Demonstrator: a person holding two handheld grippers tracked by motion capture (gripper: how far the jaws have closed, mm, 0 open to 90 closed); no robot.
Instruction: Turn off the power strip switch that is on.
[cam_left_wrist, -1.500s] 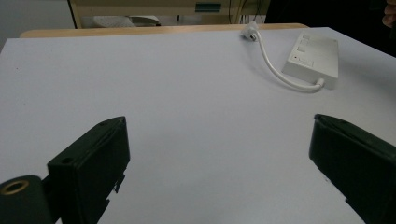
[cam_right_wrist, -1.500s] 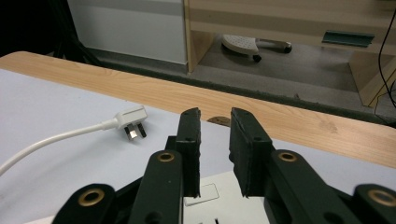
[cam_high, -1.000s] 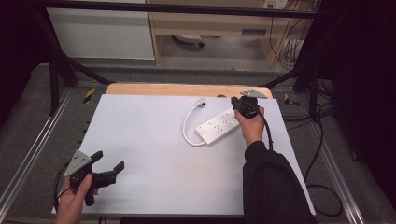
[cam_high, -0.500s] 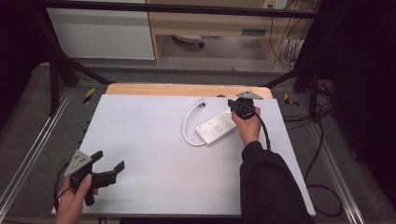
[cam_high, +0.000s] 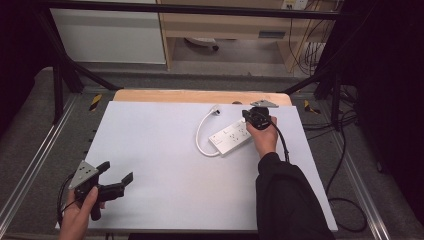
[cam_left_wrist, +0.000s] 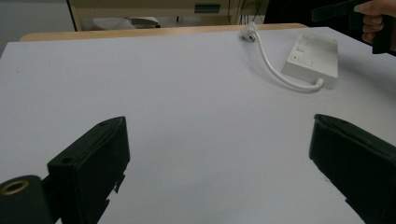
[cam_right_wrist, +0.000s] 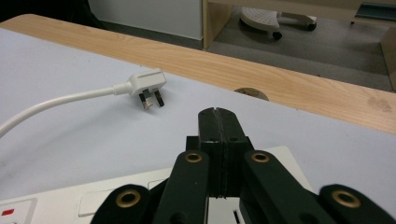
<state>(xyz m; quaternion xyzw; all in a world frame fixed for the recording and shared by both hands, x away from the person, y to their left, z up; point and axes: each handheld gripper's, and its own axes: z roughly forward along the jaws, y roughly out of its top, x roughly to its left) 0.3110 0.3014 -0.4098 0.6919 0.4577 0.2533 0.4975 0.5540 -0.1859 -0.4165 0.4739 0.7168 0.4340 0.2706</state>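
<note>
White tabletop (cam_high: 160, 150): right gripper (cam_right_wrist: 218, 122), clenched empty, apparently hovers over the power strip (cam_high: 231, 137); careless pressing could skid it.

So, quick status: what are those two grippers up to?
Right gripper shut, empty, over the power strip. Left gripper open, idle, near table edge. Plug lies loose. Nothing in the way.

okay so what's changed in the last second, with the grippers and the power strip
The right gripper slid slightly left along the far end of the power strip, jaws shut with nothing between them. The left gripper stayed open near the table's front-left corner. Strip, cord and plug haven't moved.
</note>
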